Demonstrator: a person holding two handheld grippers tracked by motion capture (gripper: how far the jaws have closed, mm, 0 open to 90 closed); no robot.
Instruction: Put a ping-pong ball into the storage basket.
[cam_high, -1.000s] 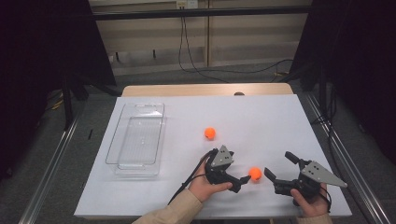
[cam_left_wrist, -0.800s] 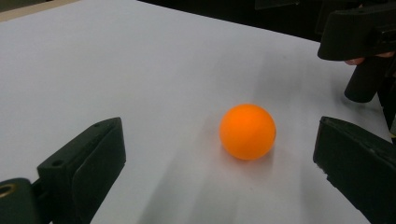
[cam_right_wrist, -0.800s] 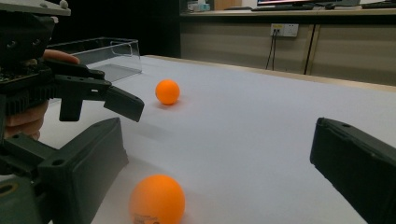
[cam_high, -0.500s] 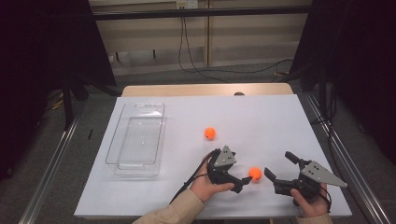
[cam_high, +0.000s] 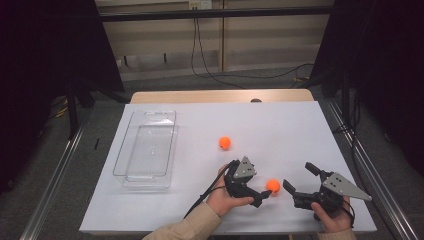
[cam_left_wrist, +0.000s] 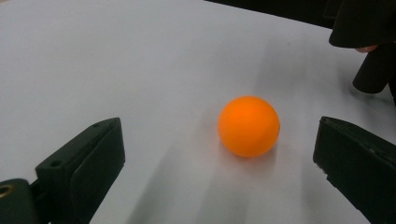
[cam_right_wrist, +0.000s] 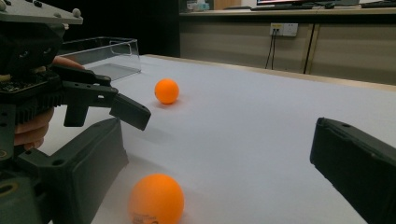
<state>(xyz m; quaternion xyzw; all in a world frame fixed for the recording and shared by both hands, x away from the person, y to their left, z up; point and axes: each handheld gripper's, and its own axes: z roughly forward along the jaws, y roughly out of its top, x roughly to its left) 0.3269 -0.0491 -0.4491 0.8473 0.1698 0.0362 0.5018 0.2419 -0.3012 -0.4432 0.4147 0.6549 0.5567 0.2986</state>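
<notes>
Orange, bright against the white table (cam_high: 280, 130): that's the near ball (cam_high: 273, 185), sitting on the sheet near the front edge, and I've got it between my two tools. My left gripper (cam_high: 262, 194) lies low on the table with its jaws spread wide; in the left gripper view the near ball (cam_left_wrist: 248, 126) rests on the surface between them, closer to the right-hand jaw, touching neither as far as I can see. My right gripper (cam_high: 300, 178) sits just to the right of the ball, jaws also parted wide and holding nothing. In the right gripper view the near ball (cam_right_wrist: 156, 199) is down by my own left-hand jaw; whether it touches that jaw I can't quite tell from this angle. The left gripper (cam_right_wrist: 116, 109) shows there too, one black jaw angled down toward the table. A second ball (cam_high: 225, 143) sits farther back, well apart from both tools. The clear plastic tray (cam_high: 131, 170) stands at the left side of the table.
</notes>
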